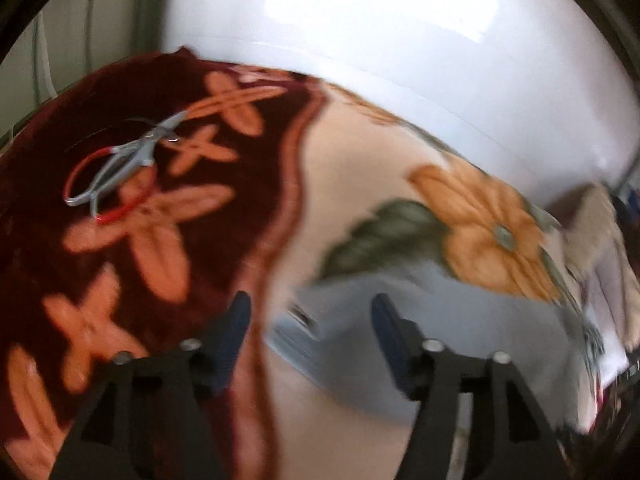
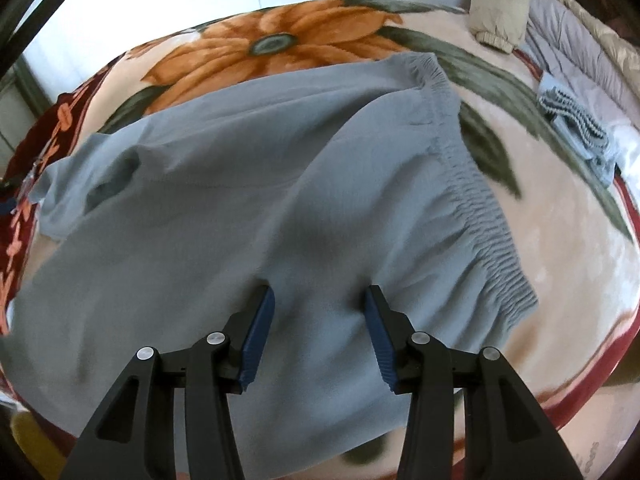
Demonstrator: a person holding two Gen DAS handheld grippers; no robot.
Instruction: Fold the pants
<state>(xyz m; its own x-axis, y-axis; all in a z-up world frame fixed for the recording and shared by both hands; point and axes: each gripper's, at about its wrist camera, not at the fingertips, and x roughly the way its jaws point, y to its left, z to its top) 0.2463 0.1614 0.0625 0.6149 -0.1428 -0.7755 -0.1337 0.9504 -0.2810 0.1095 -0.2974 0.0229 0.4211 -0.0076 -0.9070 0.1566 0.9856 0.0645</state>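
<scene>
Grey pants point(image 2: 248, 184) lie spread on a floral blanket point(image 2: 560, 240), their gathered elastic waistband point(image 2: 472, 184) to the right and a leg end bunched at the left. My right gripper point(image 2: 319, 296) points down at the cloth near the waist. Its jaws stand apart with flat fabric beneath them and nothing pinched. In the blurred left wrist view a corner of the pants point(image 1: 420, 320) shows just ahead of my left gripper point(image 1: 310, 304). That gripper is open, hangs above the blanket point(image 1: 340, 184), and holds nothing.
A grey clip tool with a red loop point(image 1: 116, 168) lies on the dark red part of the blanket. A white wall point(image 1: 360, 20) rises behind the bed. A beige jacket point(image 2: 504, 4), a quilt point(image 2: 580, 56) and folded grey-blue garments point(image 2: 572, 116) sit at the far right.
</scene>
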